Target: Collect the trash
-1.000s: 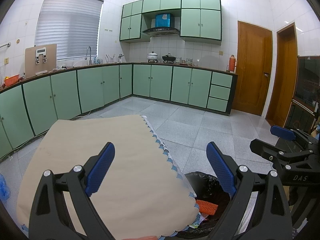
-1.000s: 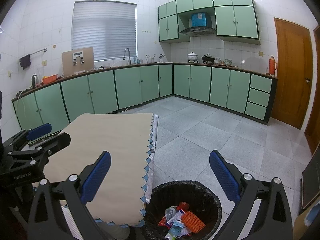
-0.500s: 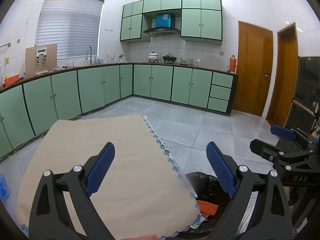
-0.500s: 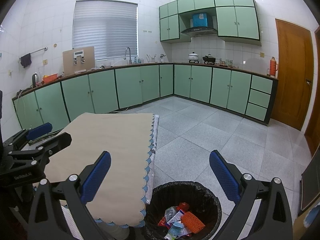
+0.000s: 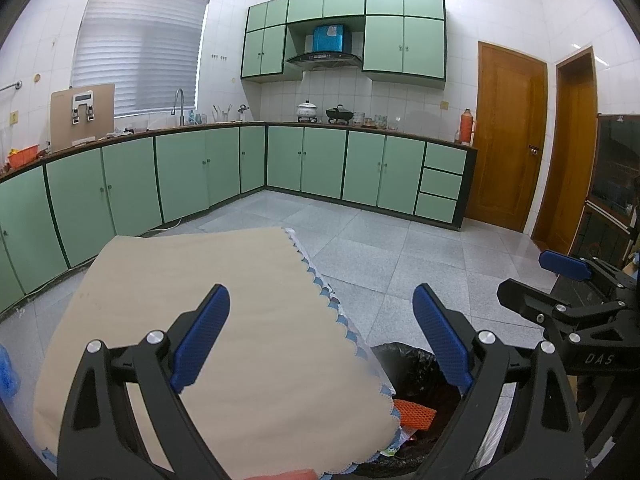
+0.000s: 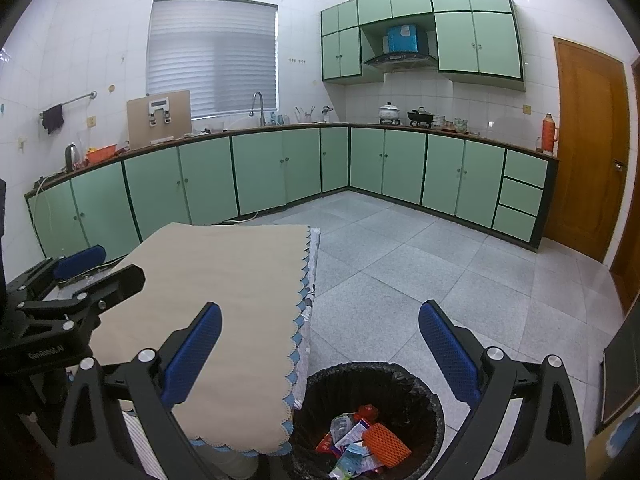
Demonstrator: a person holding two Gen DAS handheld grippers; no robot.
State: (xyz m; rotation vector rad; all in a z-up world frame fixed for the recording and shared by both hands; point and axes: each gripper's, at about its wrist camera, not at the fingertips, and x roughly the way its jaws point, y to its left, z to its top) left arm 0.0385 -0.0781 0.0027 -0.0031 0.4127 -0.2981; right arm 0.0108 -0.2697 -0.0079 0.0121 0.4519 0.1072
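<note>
Both grippers wide open and empty over table edge, trash in bin

Trash lies jumbled in black-lined bin on floor beside beige tablecloth; orange mesh piece long axis runs diagonally; sits below between right gripper fingers, lower right of left gripper

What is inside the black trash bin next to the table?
The trash bin holds an orange mesh piece and crumpled wrappers. Anything beneath them is covered.

Beige scalloped cloth, black bin, orange mesh
</note>
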